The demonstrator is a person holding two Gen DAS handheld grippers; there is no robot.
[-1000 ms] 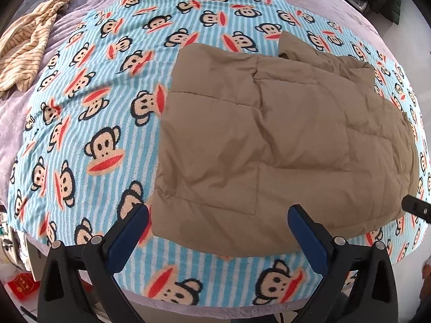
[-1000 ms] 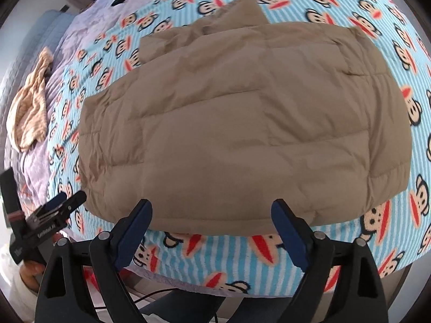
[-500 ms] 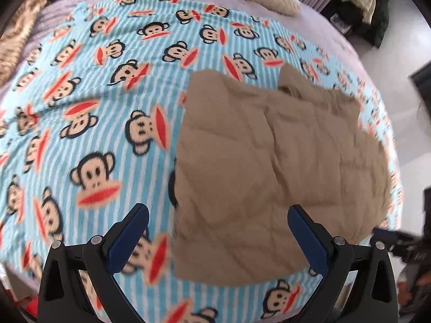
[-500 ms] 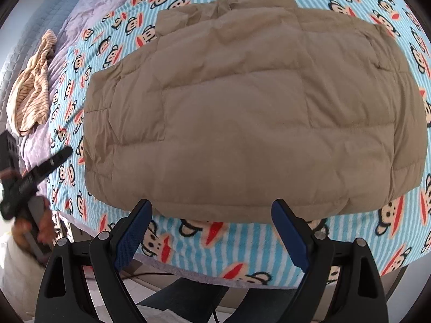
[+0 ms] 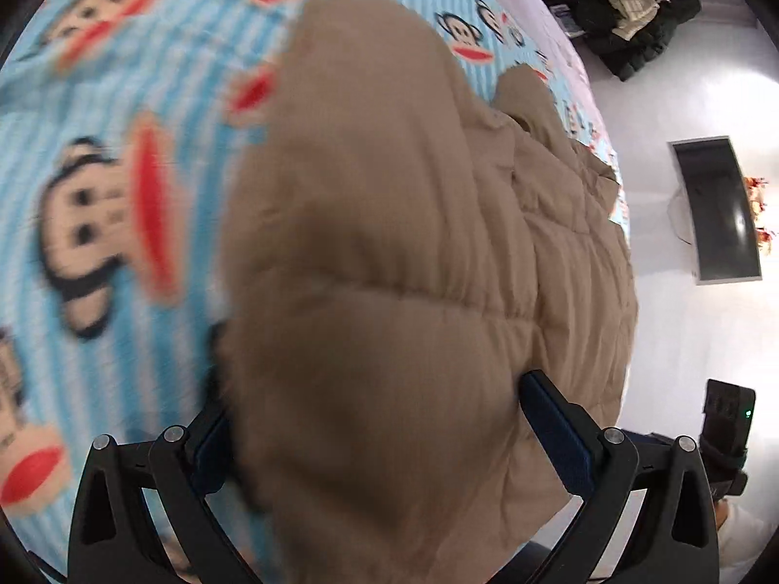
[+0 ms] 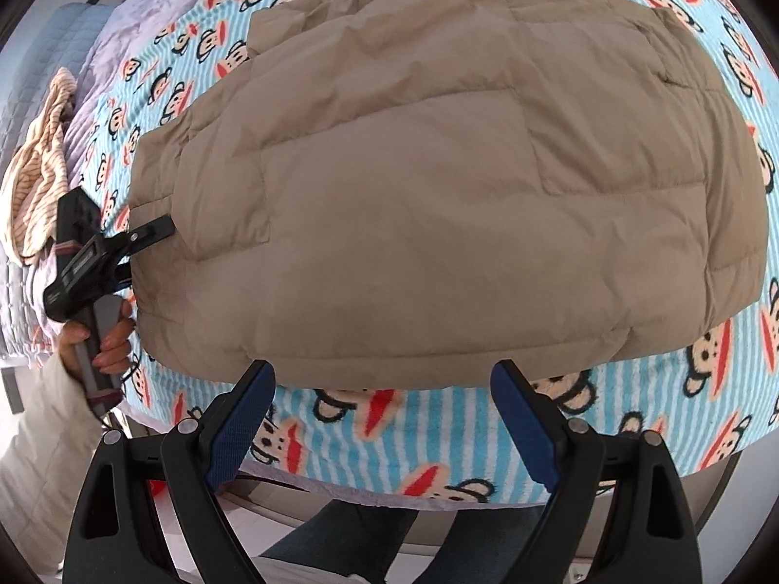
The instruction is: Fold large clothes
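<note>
Tan puffer jacket [image 6: 438,185] lies flat, back up, on monkey-print blanket [image 6: 487,418] over bed; main fold not yet made. Left claw [image 5: 375,433] spread wide around jacket's side edge, not clamped. Right claw [image 6: 380,413] gapes empty just short of hem.

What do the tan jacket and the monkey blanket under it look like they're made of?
Tan jacket: probably smooth matte synthetic shell with padded filling, judging by the stitched, puffy panels. Monkey blanket: likely fleece or plush; its printed surface looks fuzzy and napped.

Bright daylight; left view motion-blurred; fisheye-warped edges
</note>
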